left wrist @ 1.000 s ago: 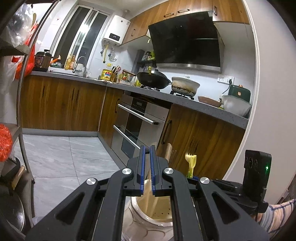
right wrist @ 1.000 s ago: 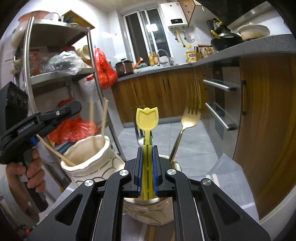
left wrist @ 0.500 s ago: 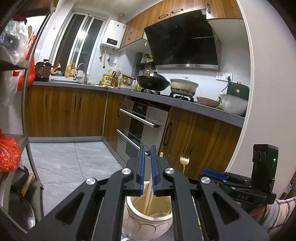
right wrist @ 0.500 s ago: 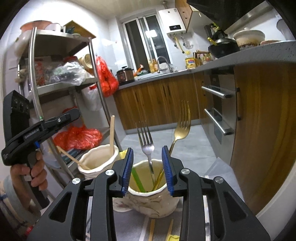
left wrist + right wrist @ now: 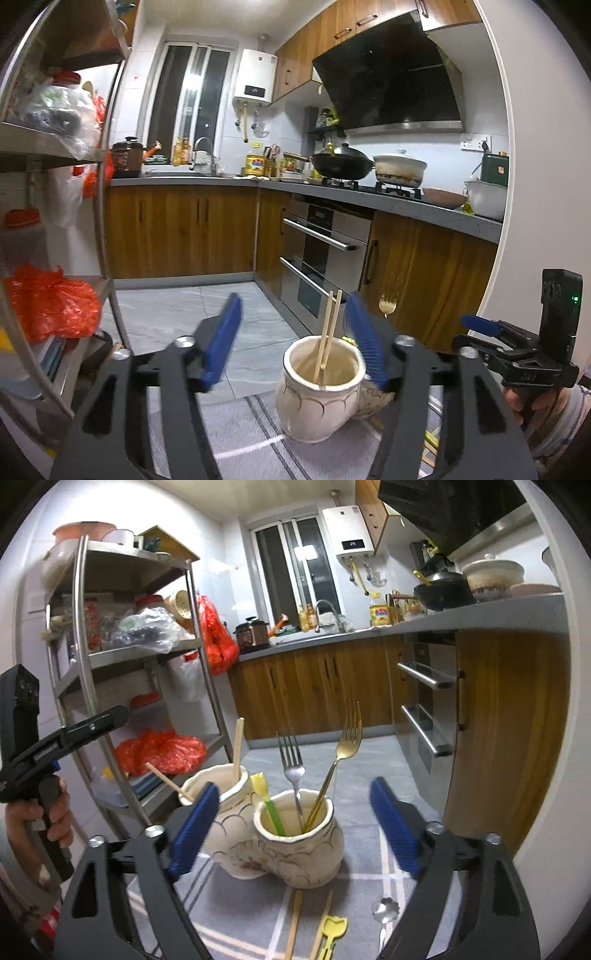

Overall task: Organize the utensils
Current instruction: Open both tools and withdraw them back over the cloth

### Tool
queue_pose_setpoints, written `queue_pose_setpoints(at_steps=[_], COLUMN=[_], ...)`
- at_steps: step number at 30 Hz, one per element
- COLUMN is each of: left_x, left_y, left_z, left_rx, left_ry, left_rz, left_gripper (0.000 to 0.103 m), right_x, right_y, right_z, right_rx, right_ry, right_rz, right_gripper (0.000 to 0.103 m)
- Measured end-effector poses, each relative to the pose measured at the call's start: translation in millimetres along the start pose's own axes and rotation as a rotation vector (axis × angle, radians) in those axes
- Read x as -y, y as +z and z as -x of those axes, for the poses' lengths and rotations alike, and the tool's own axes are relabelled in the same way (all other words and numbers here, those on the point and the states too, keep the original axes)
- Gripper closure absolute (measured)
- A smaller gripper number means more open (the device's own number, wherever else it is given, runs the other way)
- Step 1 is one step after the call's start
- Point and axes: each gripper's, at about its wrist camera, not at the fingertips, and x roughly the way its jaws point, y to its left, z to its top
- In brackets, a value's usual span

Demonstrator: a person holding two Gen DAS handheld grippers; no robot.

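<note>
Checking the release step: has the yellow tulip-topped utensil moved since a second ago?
Yes. The yellow utensil dropped from the right gripper, whose jaws are opening, into the near holder, leaning left beside the forks.

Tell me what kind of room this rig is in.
Almost certainly a lived-in home kitchen: a wok and pot sit on a gas hob under a range hood, with wood cabinets, a sink tap and a cluttered steel shelf rack.

Left tool (image 5: 293, 338) and right tool (image 5: 290, 821) both point slightly downward, jaws opening with nothing gripped; a hand (image 5: 37, 821) at nine o'clock grips the left tool's handle.
</note>
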Motion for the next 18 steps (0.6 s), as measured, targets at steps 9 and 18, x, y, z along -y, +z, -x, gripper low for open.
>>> queue_pose_setpoints(at_steps=[9, 18], left_x=[18.9, 43.1], left_y=[-12.6, -31.6], left_z=[33.4, 45.4], left_rx=[0.013, -0.031], left_ry=[0.074, 0.074], left_rz=[-0.012, -0.002], left_gripper=[0.006, 0.006], right_x=[-6.4, 1.0], right_y=[-8.1, -24.3], right_z=[28.9, 48.6], right_rx=[0.0, -0.04], right_ry=[-0.05, -0.069], right_rz=[0.062, 0.086], right_gripper=[0.005, 0.005])
